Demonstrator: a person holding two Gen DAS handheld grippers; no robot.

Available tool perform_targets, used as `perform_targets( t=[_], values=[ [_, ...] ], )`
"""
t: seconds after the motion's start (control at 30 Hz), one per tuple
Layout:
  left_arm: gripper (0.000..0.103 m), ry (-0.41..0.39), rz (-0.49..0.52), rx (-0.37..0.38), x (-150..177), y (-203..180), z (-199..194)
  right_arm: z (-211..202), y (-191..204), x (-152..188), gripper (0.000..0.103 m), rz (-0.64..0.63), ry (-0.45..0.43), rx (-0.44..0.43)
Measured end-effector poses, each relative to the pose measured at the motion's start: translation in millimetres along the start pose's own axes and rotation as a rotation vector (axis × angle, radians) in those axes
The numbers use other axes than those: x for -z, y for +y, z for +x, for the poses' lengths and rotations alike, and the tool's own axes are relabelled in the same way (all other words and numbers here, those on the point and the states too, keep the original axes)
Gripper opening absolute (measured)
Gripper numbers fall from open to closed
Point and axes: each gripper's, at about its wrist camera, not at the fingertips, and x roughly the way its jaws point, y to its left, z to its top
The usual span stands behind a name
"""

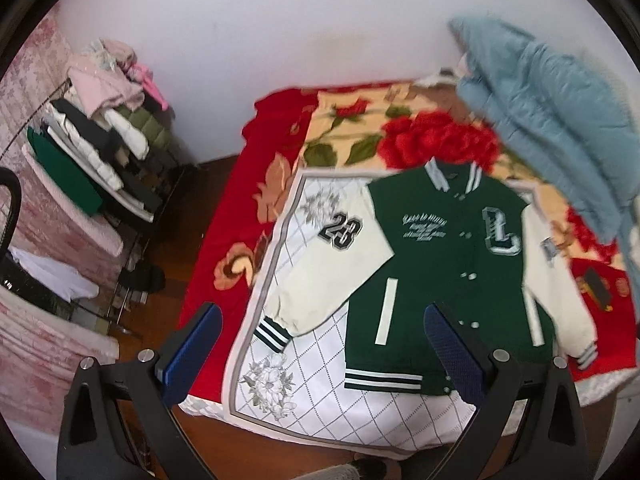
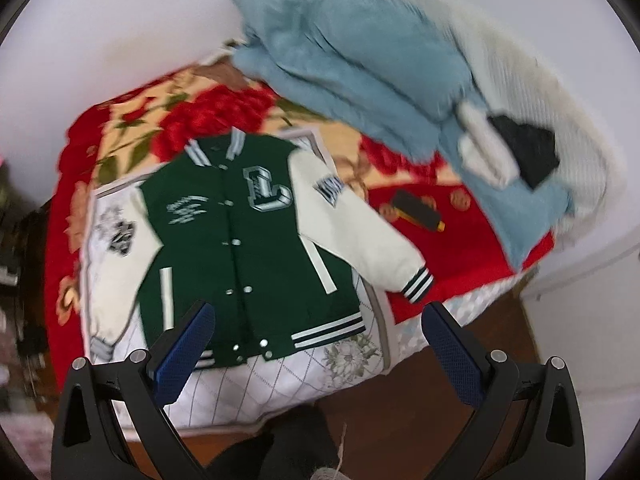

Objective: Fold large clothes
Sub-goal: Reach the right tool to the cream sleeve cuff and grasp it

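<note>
Item: green-and-cream varsity jacket (image 1: 444, 264), laid flat, front up, snaps closed, on a white quilted mat (image 1: 304, 364) over a red rose-print blanket (image 1: 432, 140) on the bed.

Position: ahead of and below both sets of fingers, not touched by either. Long axis runs from hem, nearest the fingers, to collar, farthest. Sleeves angle outward and down from the shoulders, cuffs lying to either side of the hem.

Left gripper (image 1: 320, 344): fingers spread wide, holding nothing. In its view the striped hem sits just beyond the right-hand finger, and the "23" sleeve (image 1: 340, 252) with its cuff lies between the fingers. Judged the nearer gripper for that sleeve.

Right gripper (image 2: 316, 340): fingers spread wide, empty. Hem and lower snaps lie between the fingers; the patch sleeve (image 2: 352, 220) extends toward its right-hand finger, cuff just beyond that fingertip. Judged the nearer gripper for this sleeve.

Other contents: pale blue padded garment (image 2: 360, 76) heaped beyond the collar, apart from the jacket; small dark object (image 2: 416, 208) on the blanket beyond the right cuff, identity unclear; a rack of folded clothes (image 1: 100, 148) well off past the left fingers.

Status: folding judged not begun.
</note>
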Motion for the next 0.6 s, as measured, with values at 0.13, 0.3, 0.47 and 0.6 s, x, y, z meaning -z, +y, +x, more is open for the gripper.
perform_targets(
  t=[0.13,0.3,0.47,0.6],
  values=[
    [0.103,0.086,0.009,-0.049,3.3,-36.5,67.4,113.5,-44.1,-1.9,0.103,0.144,0.109,0.029],
    [0.103,0.154,0.043,-0.101,2.8,-86.4,138.0,238.0,-111.7,12.2,0.101,0.352,0.245,0.009],
    [0.103,0.256,0.096,-0.13,3.3,-145.7,208.8,351.7,-178.5,42.8,0.095,0.623,0.397,-0.104],
    [0.103,0.306,0.106,-0.134,3.2,-185.0,257.5,420.3,-212.9,69.6,0.095,0.876,0.465,-0.201]
  ],
)
